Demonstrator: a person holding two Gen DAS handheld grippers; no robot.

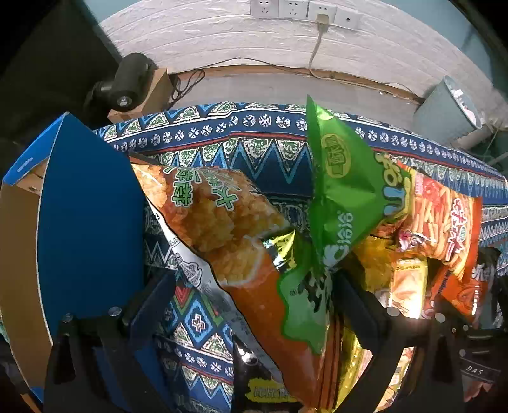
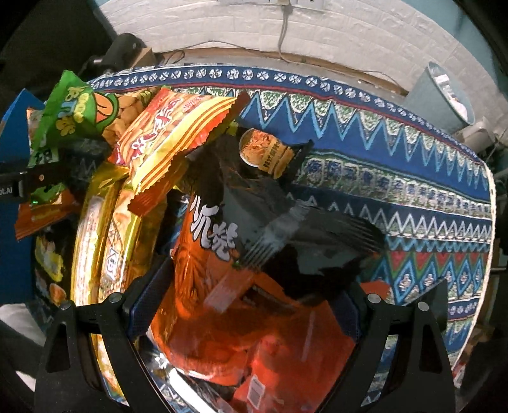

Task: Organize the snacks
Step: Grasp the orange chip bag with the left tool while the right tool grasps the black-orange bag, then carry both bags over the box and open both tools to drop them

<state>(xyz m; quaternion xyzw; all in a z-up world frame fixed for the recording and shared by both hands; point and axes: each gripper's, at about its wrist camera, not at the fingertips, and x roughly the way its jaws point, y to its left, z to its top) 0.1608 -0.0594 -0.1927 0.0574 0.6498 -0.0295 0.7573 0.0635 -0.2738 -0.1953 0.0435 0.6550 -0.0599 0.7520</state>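
1. Snack bags heaped together on a worktop (image 2: 428, 190) covered with a blue, zigzag-patterned cloth; white brick wall (image 1: 254, 47) behind.
2. Left wrist view: orange rice-cracker bag (image 1: 222, 222) lying diagonally, printed with golden puffed pieces and green characters; crumpled green bag (image 1: 336, 197) tilted on top of it, one corner pointing up.
3. Left gripper (image 1: 250, 295) with jaws spread wide, one on either side of the orange and green bags; whether either jaw presses the bags cannot be told.
4. Blue cardboard box (image 1: 85, 222) standing open just left of the left gripper, brown inside face visible.
5. Red-and-yellow bag of stick snacks (image 1: 444, 222) to the right of the green bag, overlapping smaller yellow packs.
6. Right wrist view: black-and-orange bag (image 2: 241, 247) with white characters filling the space between the jaws of the right gripper (image 2: 257, 286); jaws set wide apart, contact with the bag not clear.
7. Same view: the stick-snack bag resting above and left of the black-and-orange one, with glossy gold packs (image 2: 104, 228) beneath it.
8. Seen only from the left wrist: wall sockets (image 1: 301, 9), a dark lamp-like device (image 1: 127, 79) on a small carton.
9. Seen from both: pale green bin (image 1: 451, 108) at far right beyond the worktop.
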